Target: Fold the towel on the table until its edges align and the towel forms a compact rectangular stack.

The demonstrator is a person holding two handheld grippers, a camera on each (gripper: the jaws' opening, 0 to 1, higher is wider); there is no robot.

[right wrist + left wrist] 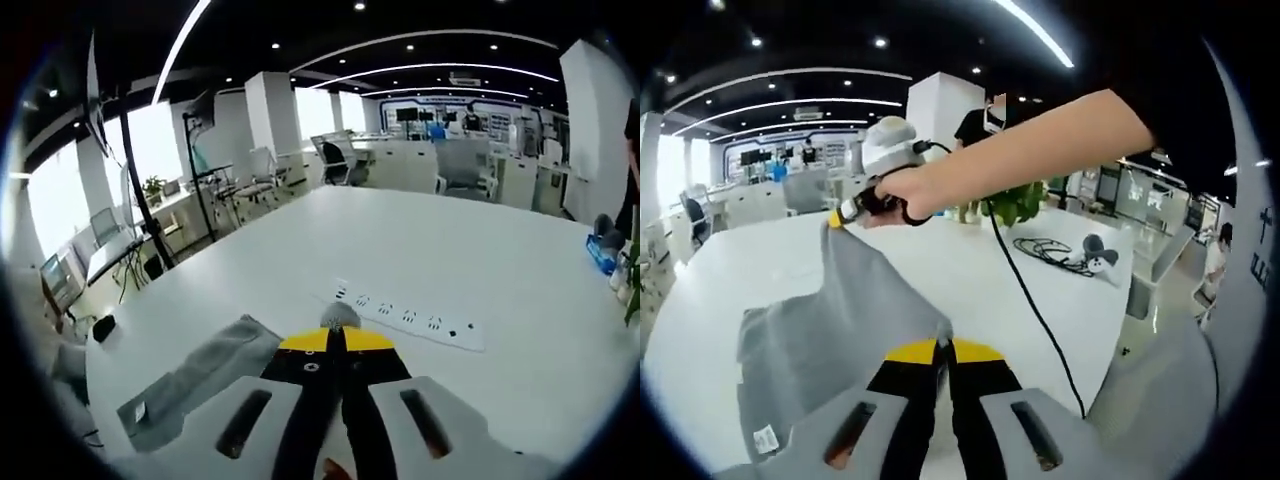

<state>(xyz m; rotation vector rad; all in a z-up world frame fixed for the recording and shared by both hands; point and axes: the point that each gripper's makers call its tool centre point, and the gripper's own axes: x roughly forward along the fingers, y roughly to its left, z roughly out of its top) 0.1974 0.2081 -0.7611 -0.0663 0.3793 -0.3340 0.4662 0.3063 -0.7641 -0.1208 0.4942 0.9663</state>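
Towel (830, 330) clamped by both hand-held grippers (943, 347) (337, 330), power strip (410, 318) just beyond.

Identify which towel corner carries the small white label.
The low corner of the towel near the table edge, not those pinched by the left gripper and right gripper.

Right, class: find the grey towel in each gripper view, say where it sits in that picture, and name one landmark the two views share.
Left gripper view: the grey cloth towel fills the lower left, one corner lifted to the right gripper, another pinched at the bottom centre.
Right gripper view: it hangs at lower left, a corner pinched in the yellow-tipped fingers.
Shared landmark: the white table.
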